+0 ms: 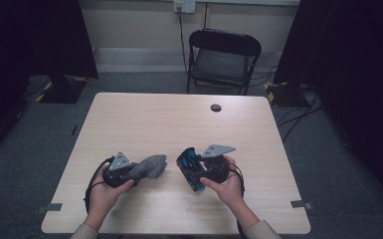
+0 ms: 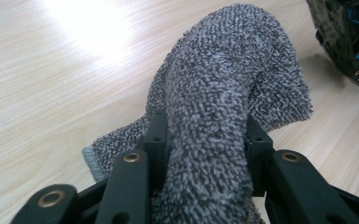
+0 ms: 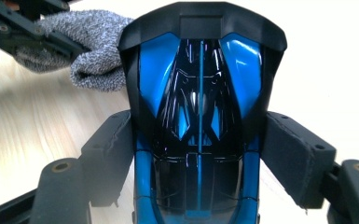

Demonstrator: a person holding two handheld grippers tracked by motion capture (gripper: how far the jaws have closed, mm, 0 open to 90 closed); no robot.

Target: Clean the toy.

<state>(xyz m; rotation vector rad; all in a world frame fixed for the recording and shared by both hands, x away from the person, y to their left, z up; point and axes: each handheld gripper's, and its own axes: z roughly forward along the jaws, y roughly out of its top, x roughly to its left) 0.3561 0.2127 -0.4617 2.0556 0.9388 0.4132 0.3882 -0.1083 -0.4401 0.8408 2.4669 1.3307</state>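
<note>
1. High view: on the pale wooden table (image 1: pixel 144 114) the left gripper (image 1: pixel 129 174) holds a grey speckled terry cloth (image 1: pixel 149 167), bunched and pointing toward a glossy blue-and-black toy car (image 1: pixel 188 167) that the right gripper (image 1: pixel 195 171) grasps. The car is just right of the cloth, a small gap between them. A round black grommet (image 1: pixel 216 107) lies well beyond the car.
2. Left gripper view: the jaws are clenched on the cloth (image 2: pixel 224 93), which bulges forward; the car (image 2: pixel 347 37) is near its tip, not touching.
3. Right gripper view: both padded jaws press the car (image 3: pixel 200 116) by its sides, nose up; the cloth (image 3: pixel 93 46) sits behind its left edge.
4. Judgement: both things are picked up; wiping the car looks yet to begin.
</note>
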